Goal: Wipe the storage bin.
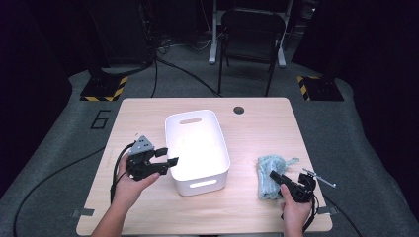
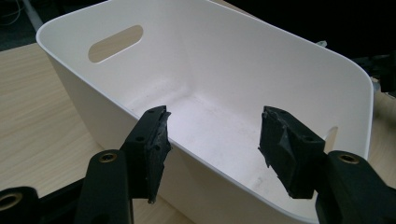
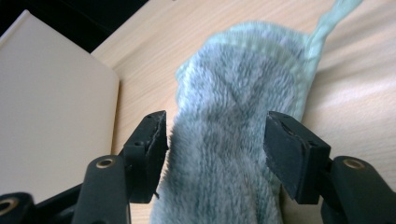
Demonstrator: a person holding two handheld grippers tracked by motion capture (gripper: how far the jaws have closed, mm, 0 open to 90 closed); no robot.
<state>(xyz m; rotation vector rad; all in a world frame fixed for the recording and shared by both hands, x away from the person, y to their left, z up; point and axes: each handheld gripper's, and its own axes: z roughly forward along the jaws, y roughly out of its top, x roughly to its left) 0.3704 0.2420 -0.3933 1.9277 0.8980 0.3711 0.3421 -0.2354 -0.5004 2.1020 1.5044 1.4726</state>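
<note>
Fluffy pale-green cloth (image 3: pixel 238 140) lies between the right gripper's (image 3: pixel 215 140) spread jaws; the left gripper (image 2: pixel 212 140) gapes at a smooth white tub (image 2: pixel 224 60).

Towel (image 3: pixel 233 140): near end cut off by bottom edge of your right gripper view, loop tip by top edge. Tub (image 2: pixel 224 93): near wall cut off below in your left gripper view. Your forearms cut off by high view's bottom edge.
</note>
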